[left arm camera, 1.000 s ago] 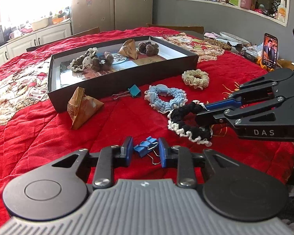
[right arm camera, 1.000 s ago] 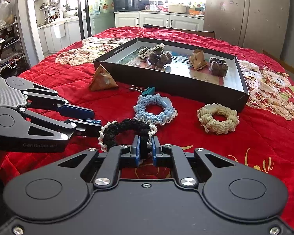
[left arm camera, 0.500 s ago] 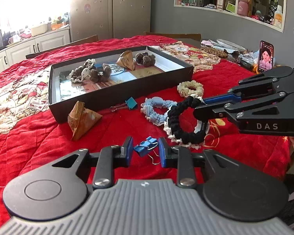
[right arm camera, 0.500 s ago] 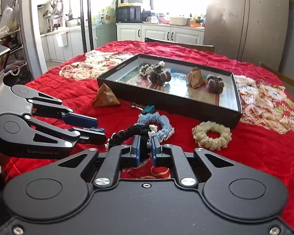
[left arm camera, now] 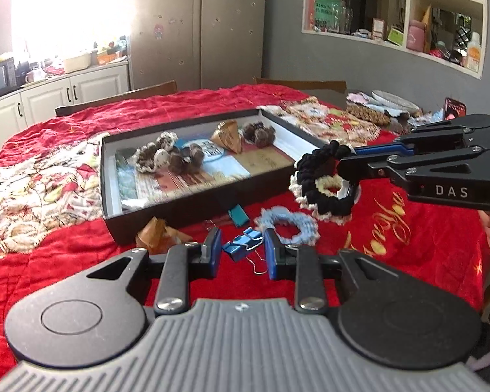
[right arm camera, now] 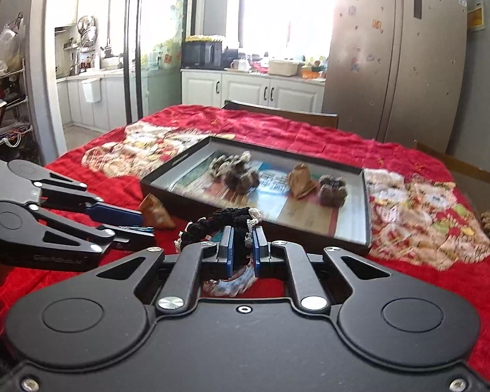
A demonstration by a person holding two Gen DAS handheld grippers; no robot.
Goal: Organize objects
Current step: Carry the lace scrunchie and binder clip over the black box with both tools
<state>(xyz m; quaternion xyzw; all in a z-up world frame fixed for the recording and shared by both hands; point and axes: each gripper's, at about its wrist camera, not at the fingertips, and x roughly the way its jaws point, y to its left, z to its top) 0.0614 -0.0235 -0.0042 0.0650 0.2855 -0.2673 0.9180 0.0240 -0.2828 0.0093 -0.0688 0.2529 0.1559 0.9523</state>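
Above the red-clothed counter (left arm camera: 424,228), the right claw (right arm camera: 243,248) is clenched on a black scrunchie with a cream edge (left arm camera: 323,179), which hangs in the air clear of the cloth, in front of the near right corner of the black tray (left arm camera: 192,202). The left claw (left arm camera: 241,253) grips a blue binder clip (left arm camera: 241,248) between its blue pads, also lifted off the cloth. On the counter below lie a light blue scrunchie (left arm camera: 287,225), a teal binder clip (left arm camera: 238,214) just beside the tray wall, and a brown paper-wrapped pyramid (left arm camera: 156,233). A cream scrunchie (left arm camera: 330,186) shows through the black one's ring. Inside the tray sit what look like brown scrunchies (left arm camera: 259,134) and another brown pyramid (left arm camera: 227,135), though motion blur softens them.
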